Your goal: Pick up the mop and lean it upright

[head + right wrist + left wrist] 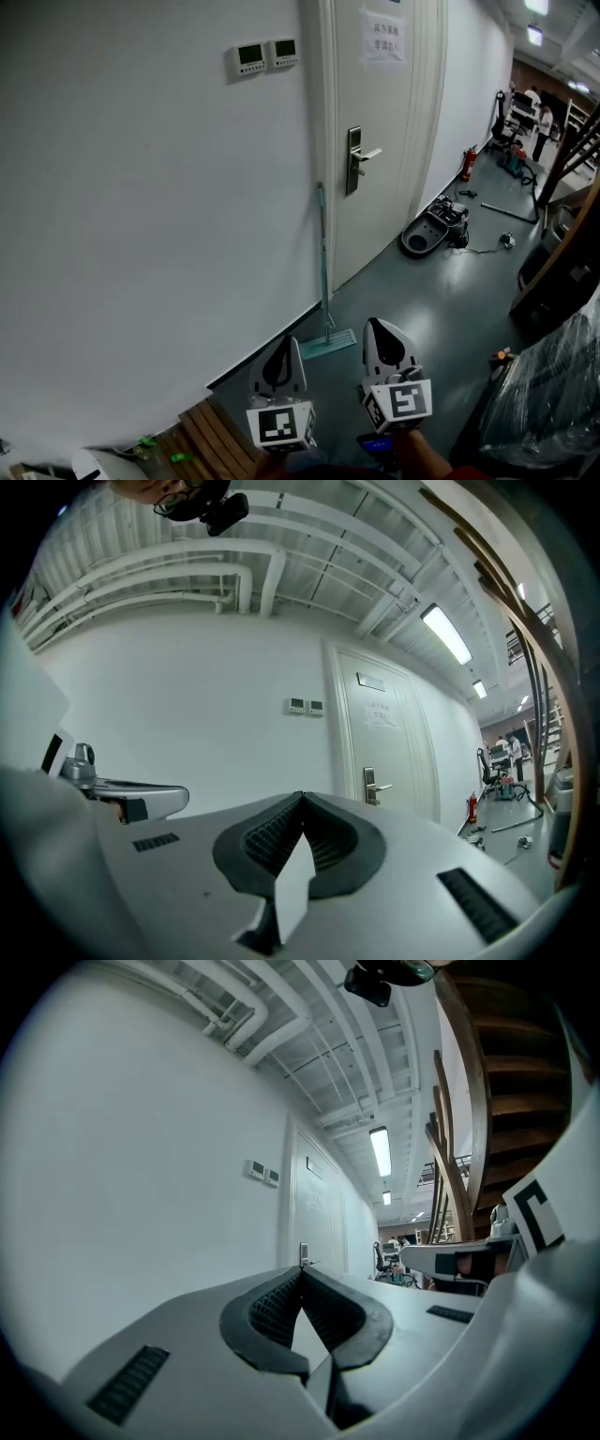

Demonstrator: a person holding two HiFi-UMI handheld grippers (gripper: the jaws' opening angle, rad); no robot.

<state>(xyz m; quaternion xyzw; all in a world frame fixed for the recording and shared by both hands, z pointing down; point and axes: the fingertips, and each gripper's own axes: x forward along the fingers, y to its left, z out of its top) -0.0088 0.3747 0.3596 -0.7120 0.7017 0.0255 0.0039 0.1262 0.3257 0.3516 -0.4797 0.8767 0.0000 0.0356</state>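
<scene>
The mop stands upright, its thin teal handle leaning against the white wall beside the door frame and its flat teal head on the grey floor. Both grippers hover side by side in front of it, apart from it. My left gripper is shut and empty; its jaws meet tip to tip in the left gripper view. My right gripper is also shut with nothing held, as the right gripper view shows. The mop does not show in either gripper view.
A white door with a metal handle is right of the mop, and two wall controllers hang above. Wooden slats lie at lower left. A black machine lies on the floor by the door. Plastic-wrapped goods and dark wooden stairs fill the right.
</scene>
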